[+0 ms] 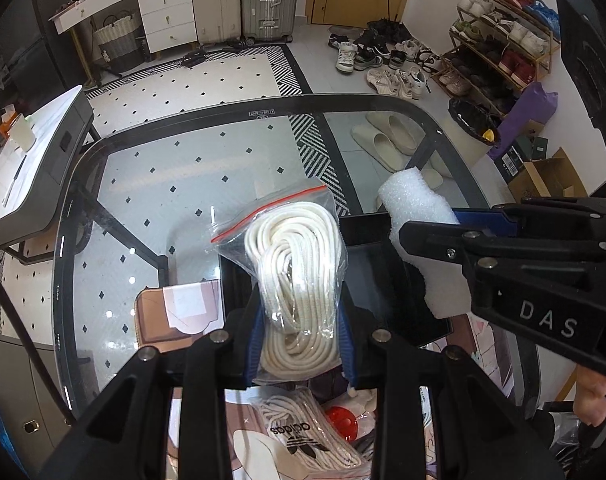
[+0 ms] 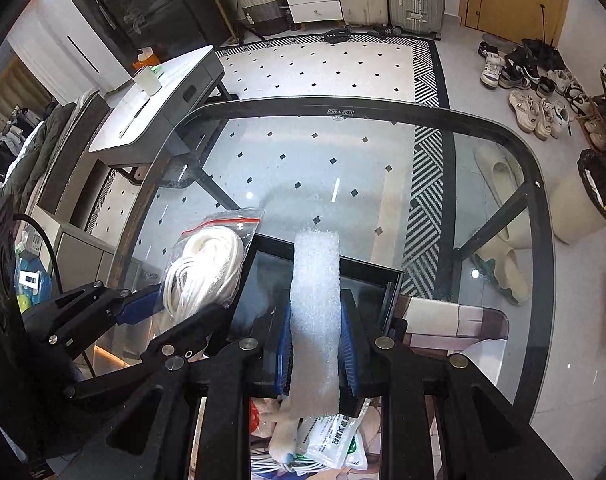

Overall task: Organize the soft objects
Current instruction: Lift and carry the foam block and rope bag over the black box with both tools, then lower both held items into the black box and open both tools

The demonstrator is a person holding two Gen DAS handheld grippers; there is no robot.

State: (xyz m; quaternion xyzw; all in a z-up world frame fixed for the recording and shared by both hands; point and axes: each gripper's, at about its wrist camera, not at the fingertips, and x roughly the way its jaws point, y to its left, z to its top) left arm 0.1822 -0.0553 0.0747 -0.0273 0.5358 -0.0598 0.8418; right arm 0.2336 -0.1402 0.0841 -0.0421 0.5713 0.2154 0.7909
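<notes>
My left gripper (image 1: 301, 344) is shut on a clear zip bag of white rope (image 1: 295, 256), its blue pads pressing the bag's lower part. In the right wrist view that bag of rope (image 2: 207, 268) sits at the left, with the left gripper (image 2: 143, 304) on it. My right gripper (image 2: 317, 344) is shut on a white foam strip (image 2: 317, 300) that stands up between its pads. From the left wrist view the foam strip (image 1: 419, 208) shows at the right. Both hang over a black tray (image 1: 383, 280) (image 2: 367, 280) on the glass table (image 1: 263, 102).
Near me lie another rope bag with an adidas label (image 1: 303, 436), a red ball (image 1: 343, 424) and printed packets (image 2: 335, 436). A pink-brown box (image 1: 175, 312) lies left of the tray. A grey side table (image 1: 35, 160) stands beyond the glass table's left edge.
</notes>
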